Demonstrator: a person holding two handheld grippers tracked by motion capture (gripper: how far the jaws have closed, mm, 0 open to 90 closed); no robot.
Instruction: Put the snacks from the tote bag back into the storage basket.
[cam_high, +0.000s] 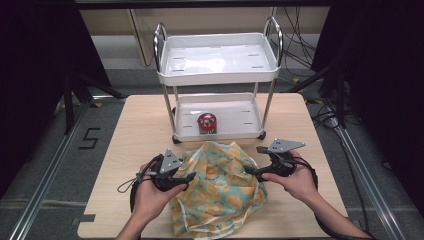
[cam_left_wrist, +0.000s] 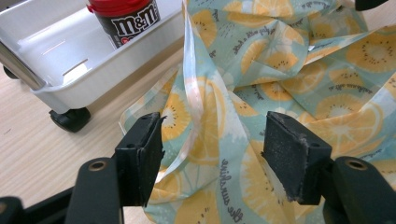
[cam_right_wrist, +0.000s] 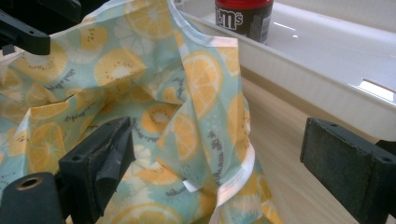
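Fingers (cam_left_wrist: 140, 158) of both grippers open, holding nothing; crumpled bag (cam_high: 220, 187) lies w/ long axis toward cart (cam_high: 218, 75).

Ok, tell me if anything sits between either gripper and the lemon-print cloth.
Nothing visible does. The left gripper is open with a raised fold of the lemon-print cloth already between its fingers. The right gripper is open too, with the cloth's edge in its gap. The M&M's jar stands apart, in the white cart.
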